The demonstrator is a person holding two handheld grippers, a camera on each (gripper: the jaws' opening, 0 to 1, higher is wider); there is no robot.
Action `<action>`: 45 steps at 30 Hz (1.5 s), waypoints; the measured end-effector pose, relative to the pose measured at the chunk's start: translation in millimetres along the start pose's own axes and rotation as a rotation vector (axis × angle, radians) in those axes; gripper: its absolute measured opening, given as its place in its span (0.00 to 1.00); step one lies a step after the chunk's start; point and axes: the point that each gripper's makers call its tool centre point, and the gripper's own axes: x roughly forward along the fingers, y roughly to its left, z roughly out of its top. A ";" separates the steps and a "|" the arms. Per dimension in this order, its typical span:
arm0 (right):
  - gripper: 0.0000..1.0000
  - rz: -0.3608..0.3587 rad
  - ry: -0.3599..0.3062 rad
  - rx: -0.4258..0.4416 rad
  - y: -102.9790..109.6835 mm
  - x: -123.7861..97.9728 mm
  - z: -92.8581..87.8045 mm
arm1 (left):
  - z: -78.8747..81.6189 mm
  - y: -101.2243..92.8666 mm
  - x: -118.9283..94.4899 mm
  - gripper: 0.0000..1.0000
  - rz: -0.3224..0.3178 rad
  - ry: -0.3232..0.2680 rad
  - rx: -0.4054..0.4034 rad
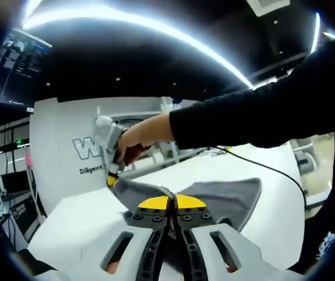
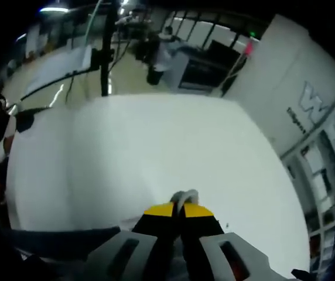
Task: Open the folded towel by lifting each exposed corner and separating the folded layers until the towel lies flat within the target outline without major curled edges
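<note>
Left gripper (image 1: 170, 206): my fingers are clamped together on a fold of the grey towel (image 1: 226, 196), lifted off the white desk (image 1: 85, 216). Right gripper (image 1: 112, 174), seen across from it in the person's hand (image 1: 133, 140), pinches a far corner; its own view confirms this, right gripper (image 2: 183, 206) fingers closed on a small tuft of cloth. Judgement: mid-task. Two edges held up and apart (layers separating), but the towel hangs draped, not yet flat. Target outline not visible.

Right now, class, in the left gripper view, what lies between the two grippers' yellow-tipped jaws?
A raised fold of the grey cloth towel spans from the left gripper to the right gripper, above the white table; both are shut on it.
</note>
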 end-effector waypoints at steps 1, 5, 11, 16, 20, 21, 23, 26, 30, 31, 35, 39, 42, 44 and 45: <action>0.00 -0.001 -0.002 -0.006 1.3 0.4 3.0 | 0.7 2.6 -1.8 0.00 0.006 -0.001 0.004; 0.00 -0.003 -0.009 -0.025 5.9 7.5 13.3 | -2.2 11.9 -6.4 0.00 0.022 0.009 -0.001; 0.00 0.009 -0.009 -0.033 16.4 15.1 14.0 | -7.8 19.5 -10.6 0.00 0.035 0.020 -0.012; 0.00 0.010 -0.006 -0.037 19.5 20.6 14.5 | -11.1 27.1 -12.4 0.00 0.049 0.026 -0.010; 0.00 0.011 -0.003 -0.036 20.6 23.4 15.6 | -14.5 31.9 -14.2 0.00 0.060 0.034 -0.016; 0.00 0.013 -0.004 -0.035 21.5 24.1 16.1 | -15.0 33.4 -15.6 0.00 0.065 0.036 -0.018; 0.00 0.016 -0.002 -0.039 24.5 26.3 17.3 | -15.4 35.5 -17.0 0.00 0.072 0.038 -0.015; 0.00 0.016 -0.007 -0.046 27.5 28.8 20.6 | -15.8 39.2 -18.5 0.00 0.081 0.039 -0.015; 0.00 0.011 -0.014 -0.054 28.7 34.3 25.0 | -14.5 48.5 -19.8 0.00 0.107 0.038 -0.015; 0.00 0.011 -0.015 -0.056 28.8 35.4 25.8 | -13.9 50.5 -20.9 0.00 0.113 0.037 -0.015; 0.00 0.010 -0.025 -0.047 28.3 38.4 31.3 | -13.8 57.7 -24.9 0.00 0.135 0.040 -0.028; 0.00 0.012 -0.034 -0.046 31.4 42.6 37.9 | -16.8 67.3 -30.8 0.00 0.159 0.047 -0.042; 0.00 0.012 -0.038 -0.056 34.5 45.5 43.2 | -18.4 72.6 -36.1 0.00 0.174 0.047 -0.048; 0.00 0.014 -0.044 -0.059 36.7 46.9 47.5 | -19.1 75.2 -39.1 0.00 0.183 0.045 -0.052; 0.00 0.014 -0.045 -0.061 37.6 47.8 49.6 | -19.6 76.6 -40.3 0.00 0.186 0.045 -0.055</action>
